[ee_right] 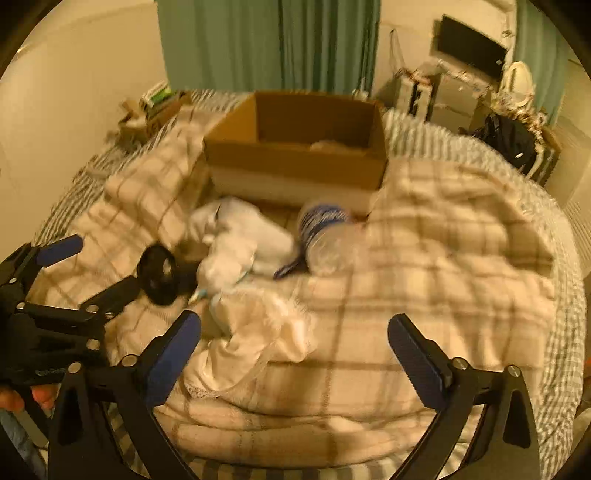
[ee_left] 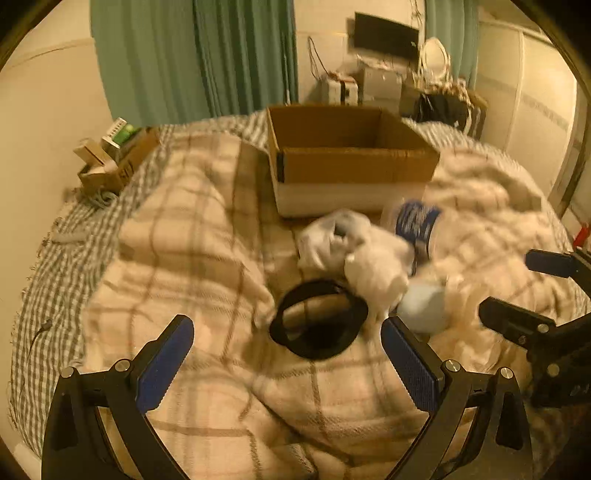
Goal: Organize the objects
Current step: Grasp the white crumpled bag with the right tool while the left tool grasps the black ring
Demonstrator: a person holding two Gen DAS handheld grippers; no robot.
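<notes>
An open cardboard box [ee_left: 354, 168] [ee_right: 295, 162] stands on the plaid blanket [ee_left: 177, 229] at the middle of the bed. In front of it lie a crumpled white cloth [ee_left: 354, 254] [ee_right: 240, 247], a clear plastic bottle with a blue label [ee_left: 417, 221] [ee_right: 325, 232], a black round ring-shaped object [ee_left: 319, 319] [ee_right: 159, 275] and a pale blue item [ee_left: 424, 306]. My left gripper [ee_left: 288, 339] is open and empty, just short of the black ring. My right gripper [ee_right: 295, 339] is open and empty above a bunched cream cloth [ee_right: 258, 332]. Each gripper shows in the other's view, the right [ee_left: 517, 288] and the left [ee_right: 92, 262].
A small cardboard box of items [ee_left: 110, 162] sits at the bed's far left edge by the wall. Green curtains [ee_left: 195, 55] hang behind. A desk with a monitor [ee_left: 386, 35], clutter and a dark bag [ee_right: 509, 140] stands at the back right.
</notes>
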